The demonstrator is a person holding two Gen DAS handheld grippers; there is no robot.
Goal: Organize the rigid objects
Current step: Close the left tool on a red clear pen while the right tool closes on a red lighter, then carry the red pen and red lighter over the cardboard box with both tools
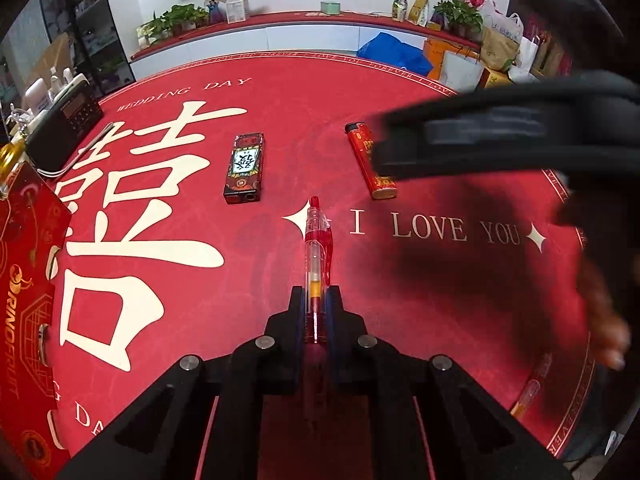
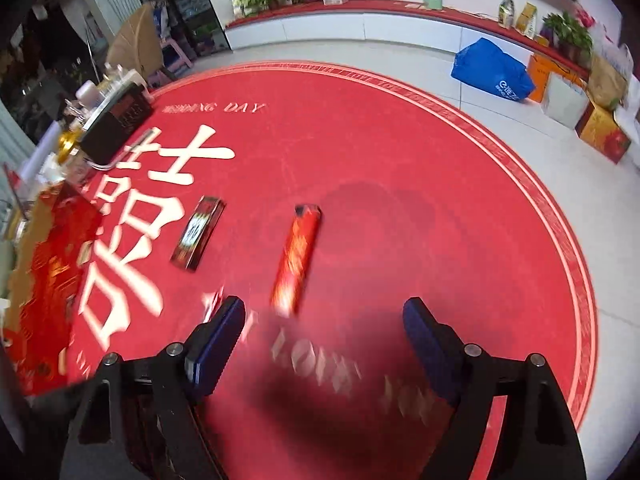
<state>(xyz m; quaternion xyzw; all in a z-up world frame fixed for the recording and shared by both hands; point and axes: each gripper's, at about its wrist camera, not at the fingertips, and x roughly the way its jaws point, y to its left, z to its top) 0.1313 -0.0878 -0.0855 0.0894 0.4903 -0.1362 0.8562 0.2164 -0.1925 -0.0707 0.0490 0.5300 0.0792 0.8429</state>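
Note:
My left gripper (image 1: 316,296) is shut on a clear red pen (image 1: 316,248), whose clip end sticks out forward over the red tablecloth (image 1: 420,280). A red lighter (image 1: 362,148) lies ahead to the right, and a small dark patterned box (image 1: 245,168) ahead to the left. My right gripper (image 1: 384,152) shows as a blurred black shape over the lighter. In the right wrist view, the right gripper (image 2: 324,308) is open above the cloth. The lighter (image 2: 298,256) lies just ahead of its left finger, untouched, and the box (image 2: 198,236) is further left.
A red gift box (image 1: 28,280) and a black device (image 1: 64,128) crowd the table's left edge. A second pen (image 1: 528,392) lies at the right rim, near a person's hand (image 1: 604,320). Bags, including a blue one (image 2: 492,70), stand on the floor beyond.

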